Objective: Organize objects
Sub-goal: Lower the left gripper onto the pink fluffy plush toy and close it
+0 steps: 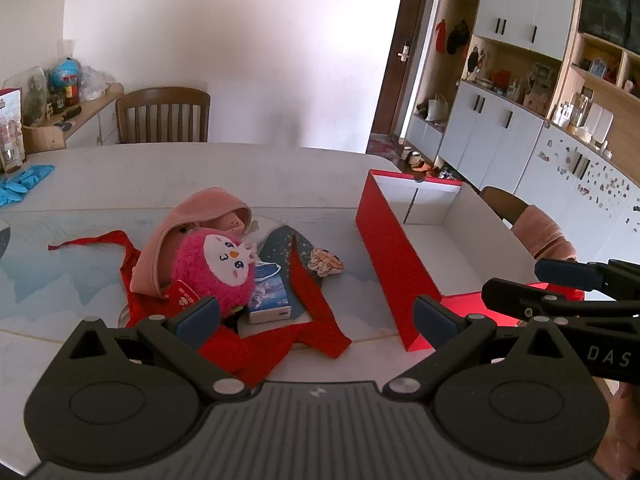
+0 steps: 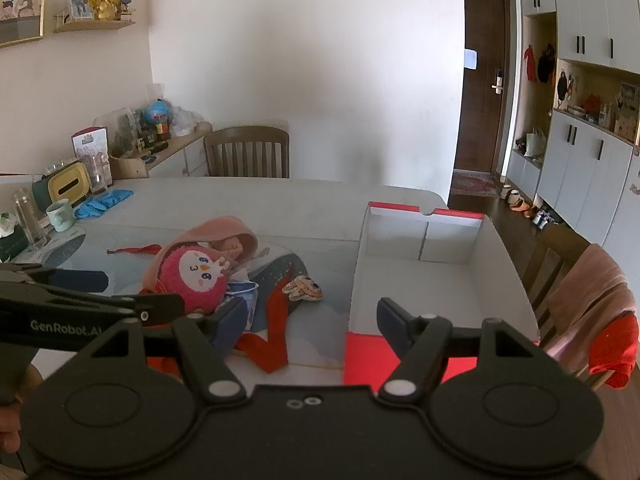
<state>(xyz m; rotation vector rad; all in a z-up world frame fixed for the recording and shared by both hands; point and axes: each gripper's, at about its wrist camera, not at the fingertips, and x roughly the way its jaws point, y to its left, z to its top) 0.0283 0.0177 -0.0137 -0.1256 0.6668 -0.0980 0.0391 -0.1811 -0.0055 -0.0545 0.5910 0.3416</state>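
Note:
A pile lies on the table's mat. It holds a pink plush toy [image 1: 216, 272] [image 2: 194, 280] with a white face, a pink cloth [image 1: 192, 216], a red cloth [image 1: 316, 312] [image 2: 276, 320], a small blue-and-white box [image 1: 268, 300] and a tiger-striped piece [image 1: 326, 264] [image 2: 302, 289]. To the right stands a large red box [image 1: 392, 248] [image 2: 500, 280] with a white, empty inside. My left gripper [image 1: 316, 318] [image 2: 144, 292] hovers open before the pile. Just in front of the box's near left corner my right gripper [image 2: 311, 320] [image 1: 512, 279] is open and holds nothing.
A wooden chair [image 1: 164, 116] stands at the table's far side. Another chair [image 2: 588, 292] at the right is draped with pink and red cloth. Blue gloves [image 1: 24, 184], a mug [image 2: 60, 216] and bottles sit at the table's left end.

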